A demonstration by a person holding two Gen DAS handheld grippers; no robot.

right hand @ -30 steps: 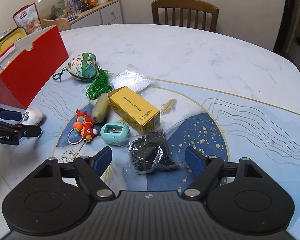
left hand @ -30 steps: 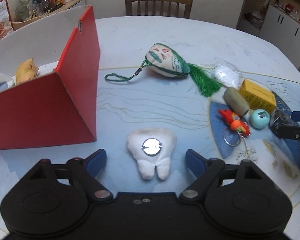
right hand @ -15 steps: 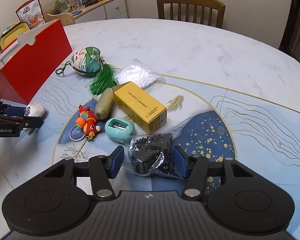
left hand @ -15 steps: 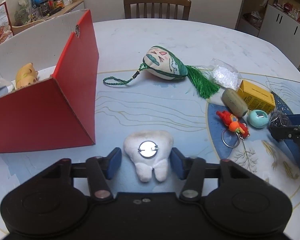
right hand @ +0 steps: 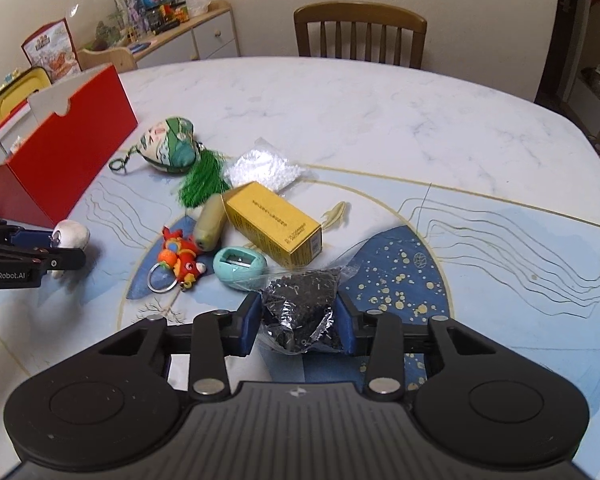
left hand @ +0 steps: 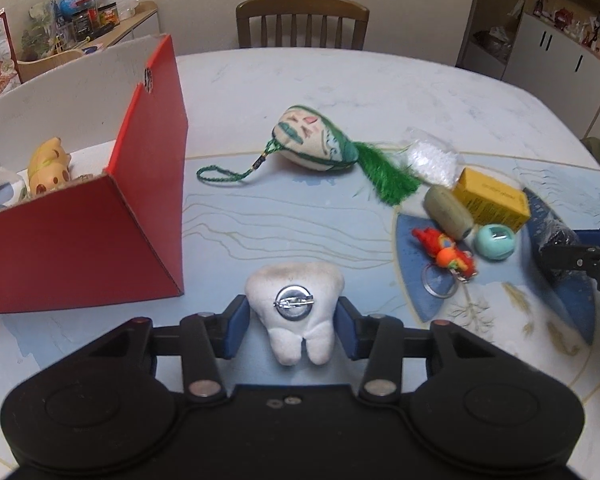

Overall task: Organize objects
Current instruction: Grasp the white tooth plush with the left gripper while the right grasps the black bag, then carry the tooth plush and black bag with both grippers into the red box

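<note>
My left gripper [left hand: 293,322] is shut on a white plush tooth [left hand: 296,308] with a metal pin clasp, low over the table just right of the red box [left hand: 100,236]. In the right wrist view the same tooth [right hand: 71,235] shows between the left fingers at the far left. My right gripper [right hand: 300,322] is shut on a clear bag of small black parts [right hand: 302,312] on the blue part of the table mat. The red box holds a yellow toy figure [left hand: 48,164] and a white item.
Loose items lie mid-table: a green tasselled pouch [right hand: 170,148], a bag of white beads [right hand: 264,170], a yellow carton [right hand: 274,224], an olive cylinder [right hand: 210,224], a teal sharpener [right hand: 240,266], a red-orange keyring toy [right hand: 178,258]. A wooden chair [right hand: 360,36] stands behind.
Both grippers went from wide open to shut: the left on the plush tooth, the right on the bag of black parts. Both cameras moved slightly closer to their objects.
</note>
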